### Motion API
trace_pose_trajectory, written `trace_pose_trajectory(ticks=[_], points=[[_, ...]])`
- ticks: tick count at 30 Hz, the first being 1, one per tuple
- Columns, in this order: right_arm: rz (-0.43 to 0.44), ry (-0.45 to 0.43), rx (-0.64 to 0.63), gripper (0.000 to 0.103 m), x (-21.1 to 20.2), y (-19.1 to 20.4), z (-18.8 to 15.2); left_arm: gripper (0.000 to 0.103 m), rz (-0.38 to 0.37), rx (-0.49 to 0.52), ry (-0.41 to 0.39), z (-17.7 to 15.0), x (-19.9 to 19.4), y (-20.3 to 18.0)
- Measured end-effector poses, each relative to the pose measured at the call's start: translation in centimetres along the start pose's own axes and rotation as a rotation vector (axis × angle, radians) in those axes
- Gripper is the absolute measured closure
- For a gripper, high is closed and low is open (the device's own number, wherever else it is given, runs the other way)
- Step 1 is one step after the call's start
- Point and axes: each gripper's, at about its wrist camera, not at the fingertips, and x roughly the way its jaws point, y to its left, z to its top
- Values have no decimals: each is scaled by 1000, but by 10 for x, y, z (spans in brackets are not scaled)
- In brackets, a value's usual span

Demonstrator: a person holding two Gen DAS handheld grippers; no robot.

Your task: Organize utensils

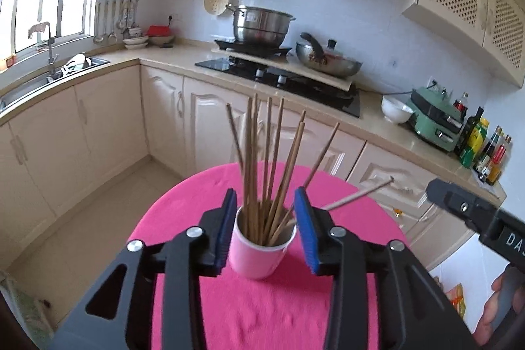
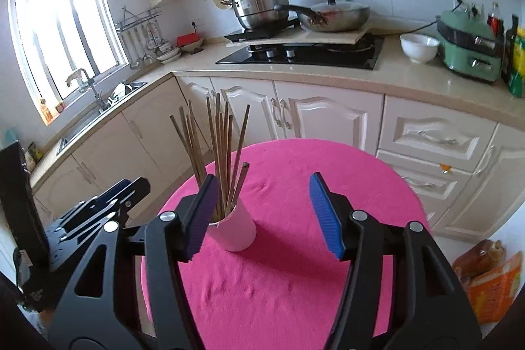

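Observation:
A pink paper cup [image 1: 257,255] stands on a round table with a pink cloth [image 1: 262,310]. Several wooden chopsticks [image 1: 262,159] stand fanned out in it. My left gripper [image 1: 266,230] is open with its blue pads on either side of the cup, left pad touching or nearly so. In the right wrist view the cup [image 2: 238,230] with its chopsticks [image 2: 221,146] stands left of centre on the cloth [image 2: 295,284]. My right gripper [image 2: 262,215] is open and empty, its left pad just in front of the cup. The left gripper's body [image 2: 98,209] shows at the left.
The right gripper's body [image 1: 475,218] shows at the right of the left wrist view. A kitchen counter [image 2: 328,74] runs behind the table with a hob, a steel pot [image 2: 262,7], a wok [image 2: 334,13], a white bowl [image 2: 418,46] and bottles. A sink [image 1: 55,71] is at the left.

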Motion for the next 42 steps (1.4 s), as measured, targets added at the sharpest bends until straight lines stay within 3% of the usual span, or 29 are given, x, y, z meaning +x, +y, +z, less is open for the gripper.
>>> trace_pose_trajectory(ticks=[13, 21, 28, 31, 35, 42], points=[[-24, -87, -70, 44, -104, 69, 1, 61, 9, 53, -19, 12, -124, 16], [-71, -172, -83, 39, -198, 149, -39, 51, -11, 82, -79, -1, -228, 49], [-82, -220, -116, 30, -274, 213, -75, 46, 32, 115, -125, -19, -329, 76], [-90, -235, -119, 26, -297, 226, -83, 46, 39, 144, -145, -23, -364, 77], [-76, -255, -126, 23, -329, 242, -95, 37, 58, 142, -204, -26, -413, 78], [-74, -274, -161, 19, -371, 248, -108, 33, 74, 135, -274, -32, -465, 68]])
